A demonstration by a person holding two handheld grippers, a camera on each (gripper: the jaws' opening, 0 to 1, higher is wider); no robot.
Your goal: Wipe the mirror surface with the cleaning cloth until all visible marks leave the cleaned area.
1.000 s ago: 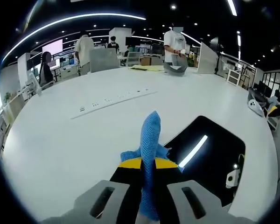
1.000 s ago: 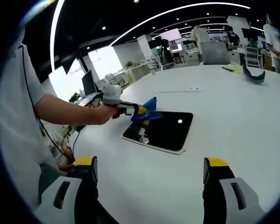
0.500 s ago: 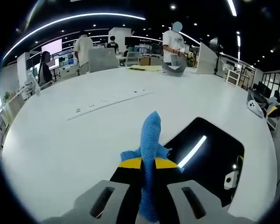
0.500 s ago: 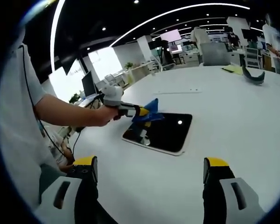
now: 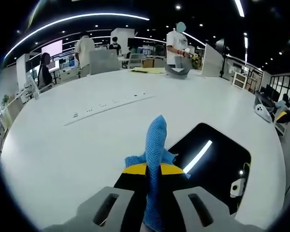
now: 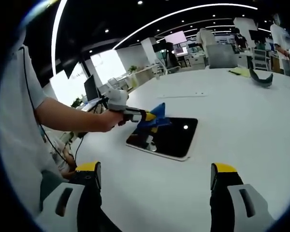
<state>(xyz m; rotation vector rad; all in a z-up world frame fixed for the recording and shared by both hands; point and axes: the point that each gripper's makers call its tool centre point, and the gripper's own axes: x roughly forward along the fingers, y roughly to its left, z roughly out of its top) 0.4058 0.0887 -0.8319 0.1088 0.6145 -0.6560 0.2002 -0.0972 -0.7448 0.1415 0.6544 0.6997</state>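
A dark rectangular mirror (image 5: 212, 159) (image 6: 166, 137) lies flat on the white table (image 5: 63, 145), reflecting ceiling lights. My left gripper (image 5: 153, 169) is shut on a blue cleaning cloth (image 5: 154, 145), which sticks up between its yellow-tipped jaws, just at the mirror's near left edge. In the right gripper view the left gripper (image 6: 147, 116) is held by a person's hand (image 6: 104, 120) over the mirror's left end, with the blue cloth (image 6: 154, 118) hanging a little above the glass. My right gripper (image 6: 154, 176) stands open, wide apart, well short of the mirror.
Several people stand at the table's far side, near a grey curved object (image 5: 179, 71) (image 6: 262, 79) and yellow papers (image 5: 150, 70). A long power strip (image 5: 108, 102) runs across the table. A person's arm and white shirt (image 6: 19, 121) take up the left of the right gripper view.
The left gripper with the cloth has edged slightly forward and lower over the mirror's left end. The right gripper has held still.
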